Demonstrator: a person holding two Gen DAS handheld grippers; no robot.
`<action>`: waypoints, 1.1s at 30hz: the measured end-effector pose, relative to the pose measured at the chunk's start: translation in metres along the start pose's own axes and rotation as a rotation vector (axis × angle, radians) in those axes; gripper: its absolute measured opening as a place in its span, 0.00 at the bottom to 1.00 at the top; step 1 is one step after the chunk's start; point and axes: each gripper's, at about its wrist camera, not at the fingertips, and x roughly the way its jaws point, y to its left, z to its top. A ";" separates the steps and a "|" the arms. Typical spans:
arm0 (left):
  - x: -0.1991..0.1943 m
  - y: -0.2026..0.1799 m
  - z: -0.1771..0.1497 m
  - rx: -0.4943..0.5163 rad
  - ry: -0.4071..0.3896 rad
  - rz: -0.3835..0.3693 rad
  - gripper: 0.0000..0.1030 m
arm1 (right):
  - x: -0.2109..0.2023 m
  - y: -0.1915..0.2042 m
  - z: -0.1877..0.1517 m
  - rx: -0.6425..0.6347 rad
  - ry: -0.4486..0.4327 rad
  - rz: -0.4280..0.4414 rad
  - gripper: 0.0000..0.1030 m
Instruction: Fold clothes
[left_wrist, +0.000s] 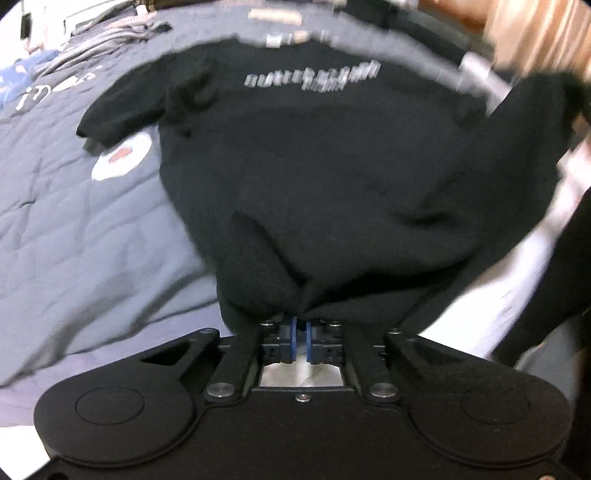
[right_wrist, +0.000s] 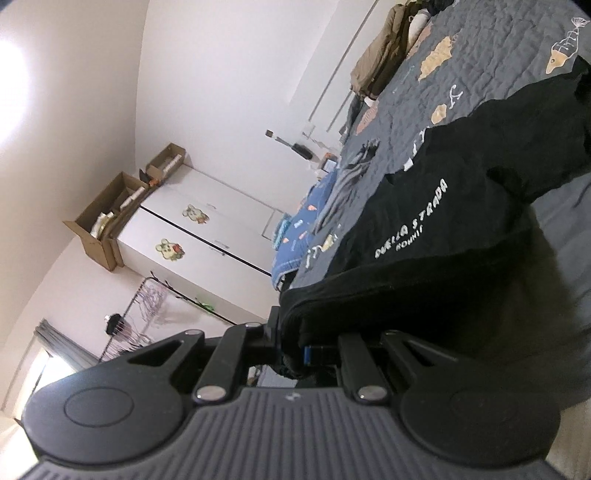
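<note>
A black T-shirt (left_wrist: 314, 166) with white lettering lies chest-up on the bed, blurred in the left wrist view. Its near hem is bunched into my left gripper (left_wrist: 300, 326), whose blue pads (left_wrist: 292, 336) stand almost together, shut on the cloth. The shirt's right side (left_wrist: 532, 140) lifts off the bed. In the right wrist view, rolled on its side, the T-shirt (right_wrist: 424, 229) stretches away over the quilt. A thick folded edge of it is pinched in my right gripper (right_wrist: 293, 352), which is shut on it.
The bed carries a grey-blue quilt (left_wrist: 74, 221) with printed patches. A striped grey garment (right_wrist: 347, 184) and a brown jacket (right_wrist: 380, 59) lie farther along it. A white wardrobe (right_wrist: 207, 225) topped with cardboard boxes (right_wrist: 107, 218) and a clothes rack (right_wrist: 147, 314) stand by the wall.
</note>
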 end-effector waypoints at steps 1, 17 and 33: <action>-0.011 0.001 0.000 -0.024 -0.040 -0.033 0.04 | -0.002 0.000 0.001 0.005 -0.008 0.013 0.10; -0.121 0.042 0.020 -0.307 -0.519 -0.199 0.04 | -0.033 -0.001 0.027 0.076 -0.162 0.181 0.10; 0.028 0.077 0.098 -0.480 -0.317 0.023 0.04 | 0.082 -0.079 0.098 0.101 -0.057 -0.363 0.10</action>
